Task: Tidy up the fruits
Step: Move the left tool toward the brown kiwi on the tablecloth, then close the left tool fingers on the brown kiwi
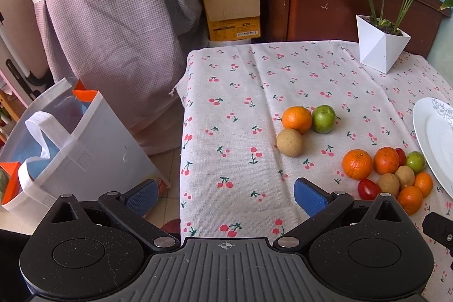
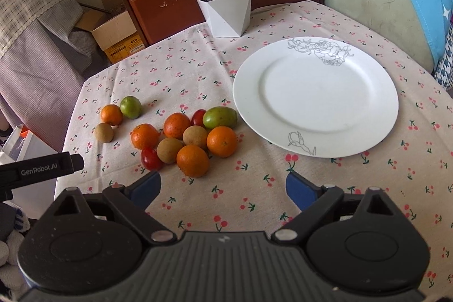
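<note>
Both claws gape wide, gripping nothing. Ahead-left of right claw (image 2: 223, 186): glossy round oranges (image 2: 193, 160), matte brown longans (image 2: 169, 150). Ahead-right: smooth white plate (image 2: 315, 95). Left claw (image 1: 225, 196) over cherry-print cloth (image 1: 240, 92).

The cloth (image 2: 254, 197) on the worktop was woven & matt, w/ a bit of rough look. The plate (image 2: 376, 104) was smooth, shiny white china. The oranges (image 2: 221, 141) had bumpy, glossy skin; the tomato (image 2: 151, 159) was slick & shiny. The box (image 1: 232, 7) was plain cardboard. Each tool (image 2: 223, 188) was matt black plastic w/ blue pads (image 1: 310, 200).
</note>
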### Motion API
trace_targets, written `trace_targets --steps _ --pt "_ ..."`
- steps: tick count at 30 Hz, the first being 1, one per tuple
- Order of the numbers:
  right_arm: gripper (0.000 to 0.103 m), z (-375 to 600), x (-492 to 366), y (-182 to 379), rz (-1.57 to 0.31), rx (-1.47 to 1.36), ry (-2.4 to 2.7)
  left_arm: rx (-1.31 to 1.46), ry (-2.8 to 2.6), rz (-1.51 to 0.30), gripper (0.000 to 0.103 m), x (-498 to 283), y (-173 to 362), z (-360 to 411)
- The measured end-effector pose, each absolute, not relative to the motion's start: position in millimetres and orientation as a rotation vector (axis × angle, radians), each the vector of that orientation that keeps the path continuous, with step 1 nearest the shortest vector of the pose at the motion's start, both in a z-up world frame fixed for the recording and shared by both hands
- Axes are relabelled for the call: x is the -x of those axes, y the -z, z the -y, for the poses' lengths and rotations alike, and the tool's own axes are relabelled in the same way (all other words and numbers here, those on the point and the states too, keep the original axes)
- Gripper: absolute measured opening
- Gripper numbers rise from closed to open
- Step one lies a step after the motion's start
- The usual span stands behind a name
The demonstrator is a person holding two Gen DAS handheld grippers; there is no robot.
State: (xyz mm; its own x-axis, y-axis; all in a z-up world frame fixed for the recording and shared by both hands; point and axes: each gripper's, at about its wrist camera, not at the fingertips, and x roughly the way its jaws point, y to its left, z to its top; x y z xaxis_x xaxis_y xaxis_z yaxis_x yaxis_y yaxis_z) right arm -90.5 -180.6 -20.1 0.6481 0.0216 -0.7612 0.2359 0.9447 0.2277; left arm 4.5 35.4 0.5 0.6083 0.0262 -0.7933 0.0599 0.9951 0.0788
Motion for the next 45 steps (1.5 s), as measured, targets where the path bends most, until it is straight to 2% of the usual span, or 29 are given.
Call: trace_targets --steps 3,6,18,22,31,34,40,43,45 --pt "0.094 180 93 22 -0.864 -0.337 0.108 -0.083 0.022 -0.919 0.102 -6 0 -38" --pt "0.088 178 94 25 -0.872 -0.353 0.085 -0.068 0.026 -0.905 0.102 -6 -2 -41" --pt "0.081 178 97 31 -0.862 -0.406 0.082 -0.078 0.127 -0.828 0.098 -16 7 -25" --pt "0.075 178 97 33 -0.854 -0.418 0.080 -0.083 0.162 -0.808 0.097 -21 11 -19" --pt "0.057 180 91 39 -0.818 -0.468 0.081 -0.082 0.182 -0.782 0.082 -33 23 -11" --pt "0.054 179 89 40 -0.805 -0.475 0.083 -0.088 0.192 -0.775 0.071 -34 27 -8" --pt "0.052 179 83 42 -0.793 -0.478 0.094 -0.075 0.211 -0.761 0.068 -36 30 -6" --pt "0.049 179 81 43 -0.786 -0.489 0.097 -0.067 0.222 -0.774 0.061 -39 34 -4" --pt "0.049 180 80 44 -0.779 -0.495 0.099 -0.080 0.217 -0.767 0.060 -38 35 -2"
